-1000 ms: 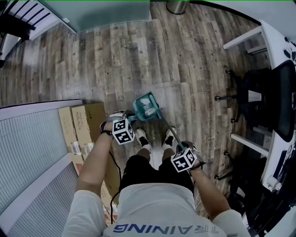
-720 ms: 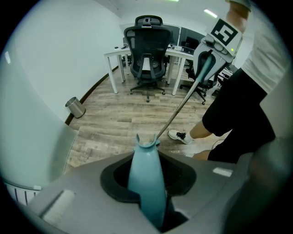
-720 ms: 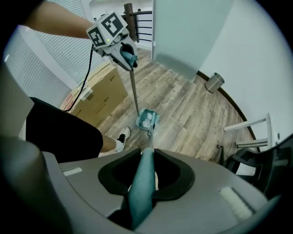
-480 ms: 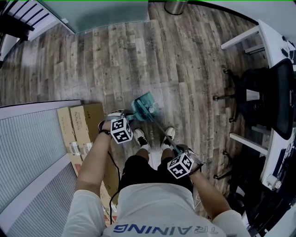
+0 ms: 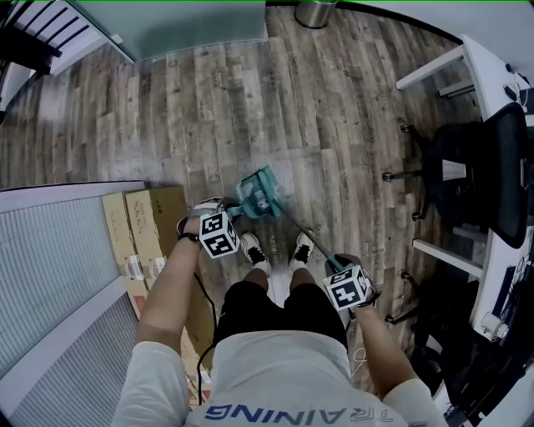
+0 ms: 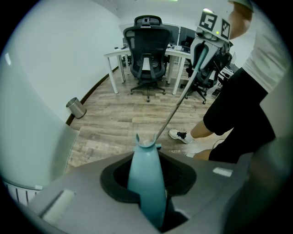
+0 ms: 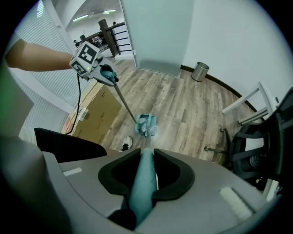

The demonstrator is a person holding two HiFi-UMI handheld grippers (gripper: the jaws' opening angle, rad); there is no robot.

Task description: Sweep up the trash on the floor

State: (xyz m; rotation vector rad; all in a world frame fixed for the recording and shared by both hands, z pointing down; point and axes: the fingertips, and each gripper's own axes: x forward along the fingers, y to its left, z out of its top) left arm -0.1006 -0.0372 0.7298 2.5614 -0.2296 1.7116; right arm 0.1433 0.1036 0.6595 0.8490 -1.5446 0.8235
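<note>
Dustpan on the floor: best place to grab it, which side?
Take the teal handle at the top of its thin pole, from above with tongs pointing down. The dustpan sits on the floor and the pole rises toward the person; the handle is thicker, so probably steadier. The left tongs clamp it there.

Wood-plank floor (image 5: 209, 108) beneath you: teal dustpan (image 5: 260, 194) at frame centre, cardboard boxes (image 5: 150, 225) lower left, metal bin (image 5: 317, 12) at top edge.
</note>
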